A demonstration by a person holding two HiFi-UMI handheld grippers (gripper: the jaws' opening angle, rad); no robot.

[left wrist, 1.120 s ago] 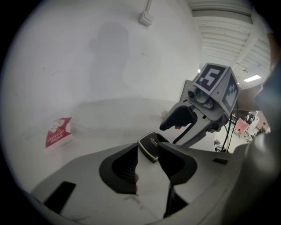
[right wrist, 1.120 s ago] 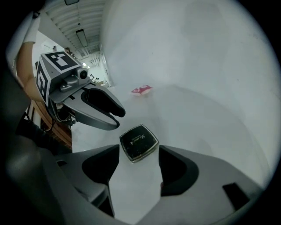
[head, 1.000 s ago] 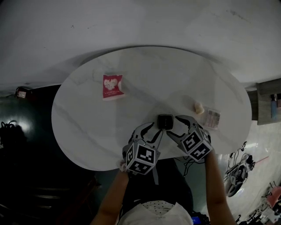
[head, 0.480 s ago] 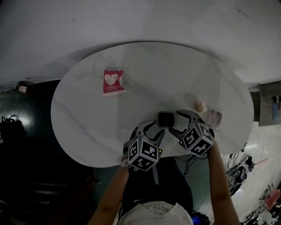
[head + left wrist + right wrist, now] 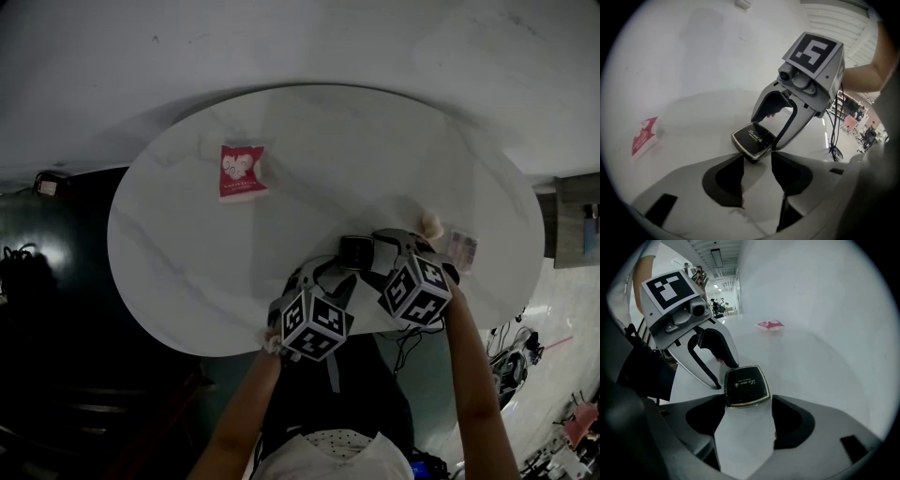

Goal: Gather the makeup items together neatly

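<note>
Though hemmed in from both sides, not yet gripped: black compact (image 5: 355, 252) flat by the near edge of the table (image 5: 187, 234).
Holding nothing, jaws well apart, left gripper (image 5: 757, 158) and right gripper (image 5: 749, 405), tips at its corners. Probably light, stiff, glossy, slippery – best pinched across opposite straight sides.

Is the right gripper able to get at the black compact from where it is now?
Probably yes. The right gripper has its jaws apart, and the black compact lies flat on the table right at their tips, with nothing between. The left gripper sits close on its far side and may crowd the grasp.
</note>
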